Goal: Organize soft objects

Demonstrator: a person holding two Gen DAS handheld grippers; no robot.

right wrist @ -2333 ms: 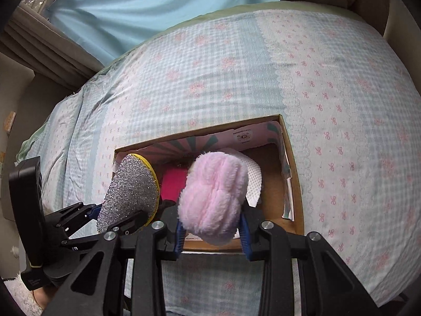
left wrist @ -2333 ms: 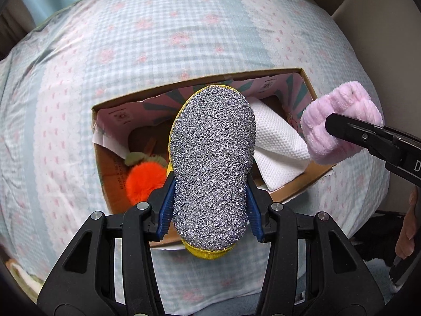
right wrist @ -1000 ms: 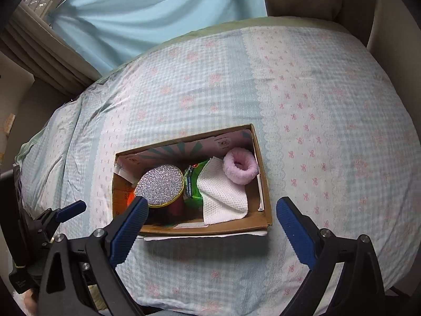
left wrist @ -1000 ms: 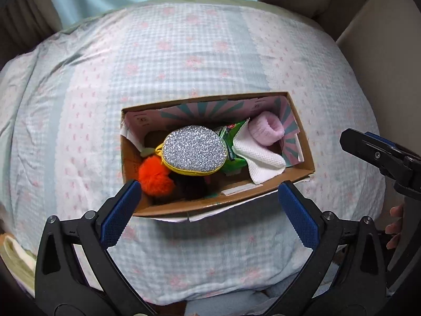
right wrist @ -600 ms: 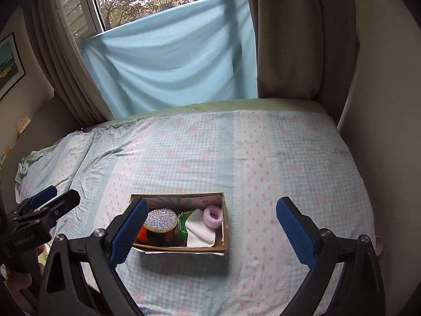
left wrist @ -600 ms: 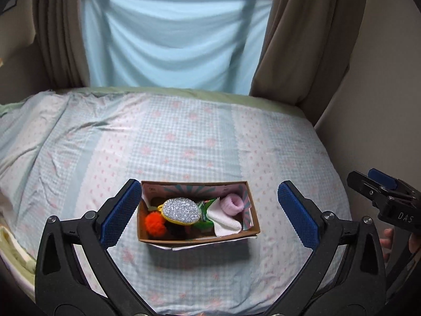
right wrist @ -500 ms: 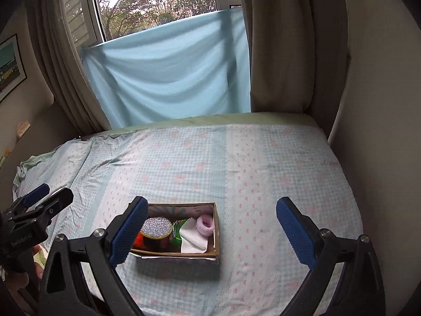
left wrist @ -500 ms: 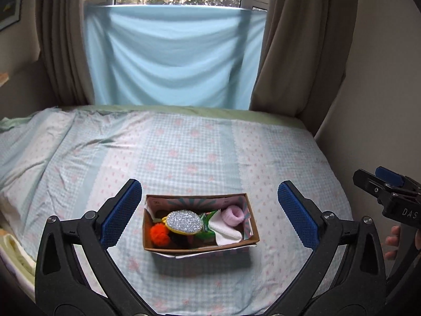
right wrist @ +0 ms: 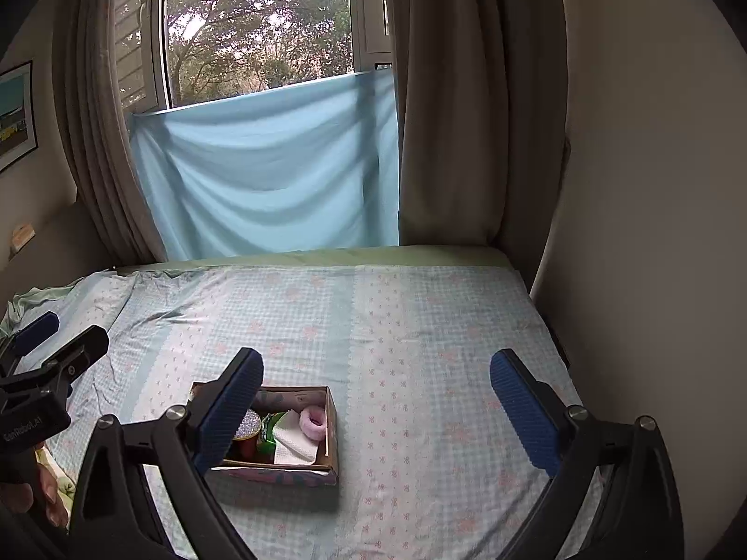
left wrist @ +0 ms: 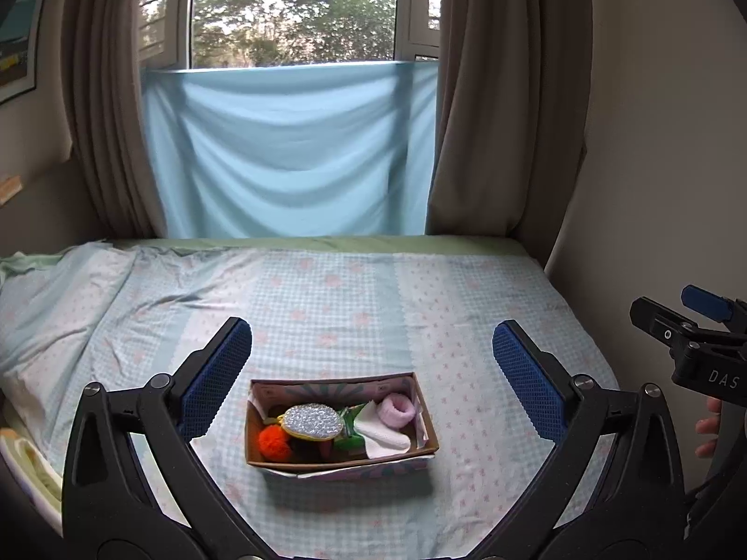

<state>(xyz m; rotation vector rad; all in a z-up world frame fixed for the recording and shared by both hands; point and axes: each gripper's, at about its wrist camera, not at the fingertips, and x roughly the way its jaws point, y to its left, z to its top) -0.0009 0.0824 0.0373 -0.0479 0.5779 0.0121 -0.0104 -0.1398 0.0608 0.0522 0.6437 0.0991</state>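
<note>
Reading "DAS", right hand-held gripper (left wrist: 691, 322) hovers beside box (left wrist: 422, 413).

Bedspread (left wrist: 373, 308) lies bare around the full cardboard box (left wrist: 422, 413).

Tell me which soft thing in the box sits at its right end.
The pink fluffy band, against the cardboard box's right wall; the orange pompom sits far left.

a brown cardboard box (left wrist: 422, 420), matt with printed paper lining, sits on a soft checked cotton bed sheet (left wrist: 327, 308). inside: a rough silver glitter scrubbing pad (left wrist: 312, 421), a fluffy orange pompom (left wrist: 273, 438), a waffle-textured white cloth (left wrist: 385, 434), a plush pink fuzzy ring (left wrist: 397, 409). the left claw (left wrist: 373, 375) has matt black plastic arms and knurled blue rubber pads (left wrist: 527, 380).
</note>
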